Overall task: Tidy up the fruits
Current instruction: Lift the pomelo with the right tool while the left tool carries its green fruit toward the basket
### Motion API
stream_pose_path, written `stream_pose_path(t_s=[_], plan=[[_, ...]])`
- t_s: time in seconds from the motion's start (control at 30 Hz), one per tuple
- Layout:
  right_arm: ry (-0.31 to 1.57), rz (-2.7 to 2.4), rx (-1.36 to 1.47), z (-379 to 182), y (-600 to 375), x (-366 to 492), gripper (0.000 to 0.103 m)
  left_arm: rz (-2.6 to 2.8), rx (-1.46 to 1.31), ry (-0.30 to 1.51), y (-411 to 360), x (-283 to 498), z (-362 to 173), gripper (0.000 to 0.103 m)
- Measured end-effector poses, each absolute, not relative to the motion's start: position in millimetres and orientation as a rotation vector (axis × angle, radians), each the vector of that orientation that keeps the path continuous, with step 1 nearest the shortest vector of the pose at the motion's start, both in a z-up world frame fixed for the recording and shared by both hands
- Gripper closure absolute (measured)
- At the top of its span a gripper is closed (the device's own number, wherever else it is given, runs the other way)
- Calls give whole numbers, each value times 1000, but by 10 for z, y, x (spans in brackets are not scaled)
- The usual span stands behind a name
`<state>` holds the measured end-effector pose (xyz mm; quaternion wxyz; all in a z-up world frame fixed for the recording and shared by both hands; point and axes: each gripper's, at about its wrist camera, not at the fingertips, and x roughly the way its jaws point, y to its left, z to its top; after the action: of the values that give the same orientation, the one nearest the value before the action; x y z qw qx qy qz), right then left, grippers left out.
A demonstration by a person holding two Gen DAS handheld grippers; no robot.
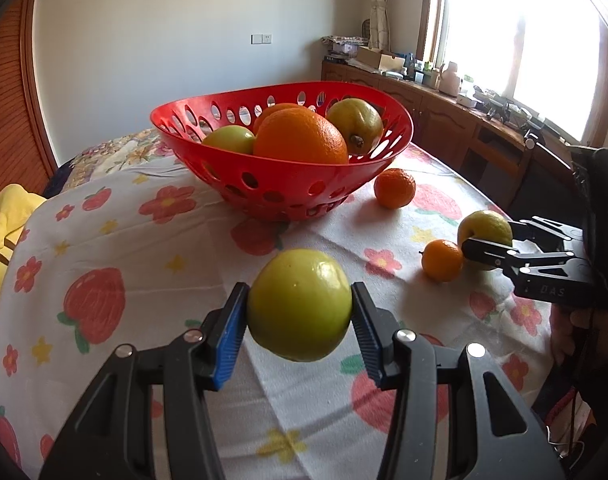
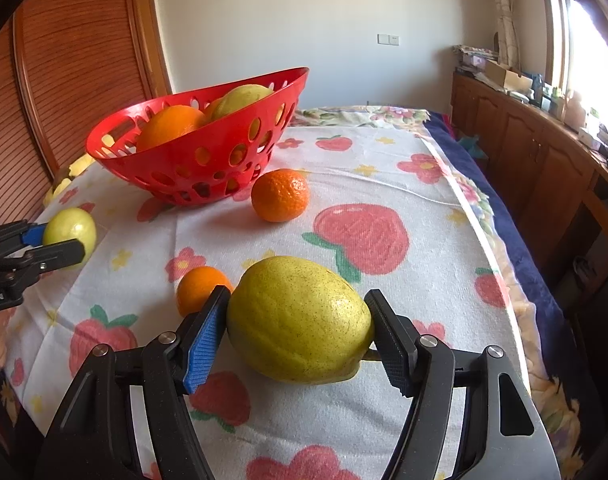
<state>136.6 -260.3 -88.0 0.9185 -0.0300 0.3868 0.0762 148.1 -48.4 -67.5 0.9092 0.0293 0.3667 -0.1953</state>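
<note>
Your left gripper (image 1: pixel 299 312) clamps a smooth, round green apple (image 1: pixel 299 304) above the strawberry-print cloth (image 1: pixel 143 240). Your right gripper (image 2: pixel 299 332) grips a speckled yellow pear (image 2: pixel 299 320) (long axis left-right, stem end rightward). Beyond sit two dimpled tangerines (image 2: pixel 279 195) and the perforated red plastic basket (image 1: pixel 287 188) holding fruit.

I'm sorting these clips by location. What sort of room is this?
Probably a bedroom at home: the fruit-print cloth seems to lie over a bed with a floral quilt, beside a louvred wooden wardrobe door and a cluttered cabinet under the window.
</note>
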Motion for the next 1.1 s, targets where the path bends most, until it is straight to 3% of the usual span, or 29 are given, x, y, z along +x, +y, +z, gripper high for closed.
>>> stream_pose_path(t_s=[0.73,1.1], plan=[[785,163,-62,-841,-2609,1336,32,-407,62,603,-412,1370,-7,54],[710,196,-94,-368,-2657,1461,32,-419,38,568,-418,1710,189,54]])
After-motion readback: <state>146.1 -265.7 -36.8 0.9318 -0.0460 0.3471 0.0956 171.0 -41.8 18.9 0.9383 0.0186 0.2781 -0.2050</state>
